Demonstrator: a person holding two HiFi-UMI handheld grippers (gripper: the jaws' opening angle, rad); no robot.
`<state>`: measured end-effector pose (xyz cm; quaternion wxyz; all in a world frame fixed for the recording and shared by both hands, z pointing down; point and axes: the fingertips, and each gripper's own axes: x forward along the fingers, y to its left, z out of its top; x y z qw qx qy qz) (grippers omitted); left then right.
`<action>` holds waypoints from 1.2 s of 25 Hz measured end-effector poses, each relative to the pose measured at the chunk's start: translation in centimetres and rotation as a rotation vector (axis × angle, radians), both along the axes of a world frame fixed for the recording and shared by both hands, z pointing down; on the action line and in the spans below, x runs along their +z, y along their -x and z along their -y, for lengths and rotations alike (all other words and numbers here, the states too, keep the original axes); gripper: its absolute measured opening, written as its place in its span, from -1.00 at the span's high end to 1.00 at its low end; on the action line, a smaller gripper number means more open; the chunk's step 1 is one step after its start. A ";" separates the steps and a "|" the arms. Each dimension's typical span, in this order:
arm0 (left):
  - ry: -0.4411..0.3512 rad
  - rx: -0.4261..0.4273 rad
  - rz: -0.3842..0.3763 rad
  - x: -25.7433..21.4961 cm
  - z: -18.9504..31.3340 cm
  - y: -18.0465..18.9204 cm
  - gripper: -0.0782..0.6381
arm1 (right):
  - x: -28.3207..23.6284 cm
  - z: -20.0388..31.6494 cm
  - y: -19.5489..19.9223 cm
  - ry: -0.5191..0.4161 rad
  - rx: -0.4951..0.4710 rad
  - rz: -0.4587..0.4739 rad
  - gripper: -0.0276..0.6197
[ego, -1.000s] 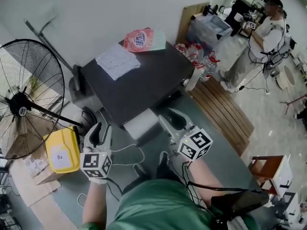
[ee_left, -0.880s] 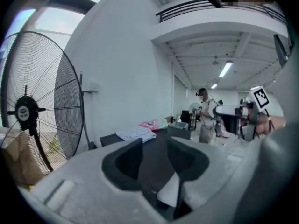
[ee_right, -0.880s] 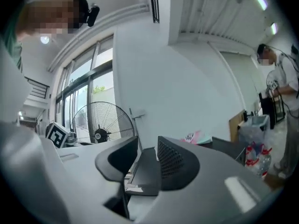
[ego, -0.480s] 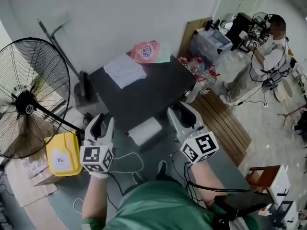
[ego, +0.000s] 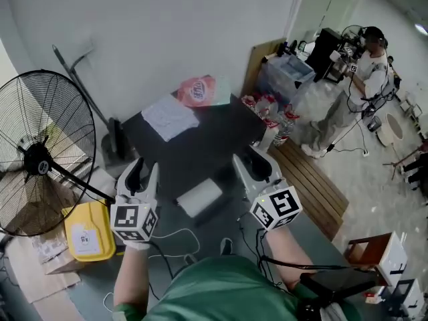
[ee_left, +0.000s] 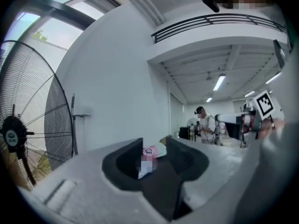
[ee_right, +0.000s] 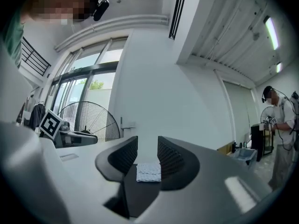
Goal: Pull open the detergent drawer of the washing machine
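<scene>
Drawer (ego: 198,196) first: white block sticking out of the front of the washer (ego: 214,139), just under the edge of its dark top. Looks already pulled out to me, tho I can't tell how much travel is left. In the head view it sits btwn my two grippers and lower than both, neither clearly nearer.

Left gripper (ego: 142,174) and right gripper (ego: 253,166) both point level, across the washer top toward the wall, so the jaws aim over the drawer, not at it. To get on it, either one would have to come down & back toward me.

Jaws: left pair apart w/ nothing in the gap. Thru it I only see the pink bag (ee_left: 152,150) far back on the top. Right pair apart too, narrower gap, empty. White cloth (ee_right: 148,171) shows beyond them, not held.

Axis: I judge the drawer slides along the line from wall to me, front face pointing at me, i.e. toward the bottom of the head view. What shows of it looks longer along the washer's front edge than outward, but from this steep angle I can't be sure.

Fan (ego: 40,152) and yellow jug (ego: 85,227) stand well off to the left.
</scene>
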<state>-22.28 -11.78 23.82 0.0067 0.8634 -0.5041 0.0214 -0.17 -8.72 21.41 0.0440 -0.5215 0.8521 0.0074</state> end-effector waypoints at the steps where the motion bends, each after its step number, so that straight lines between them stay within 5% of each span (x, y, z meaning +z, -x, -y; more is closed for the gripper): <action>1: -0.007 0.003 -0.001 -0.4 0.0 -0.1 0.36 | -0.2 0.0 -0.2 -0.002 0.005 -0.003 0.50; 30: -0.039 0.032 -0.012 -1.6 0.3 -1.8 0.36 | -0.2 0.8 -1.3 -0.026 0.051 -0.073 0.50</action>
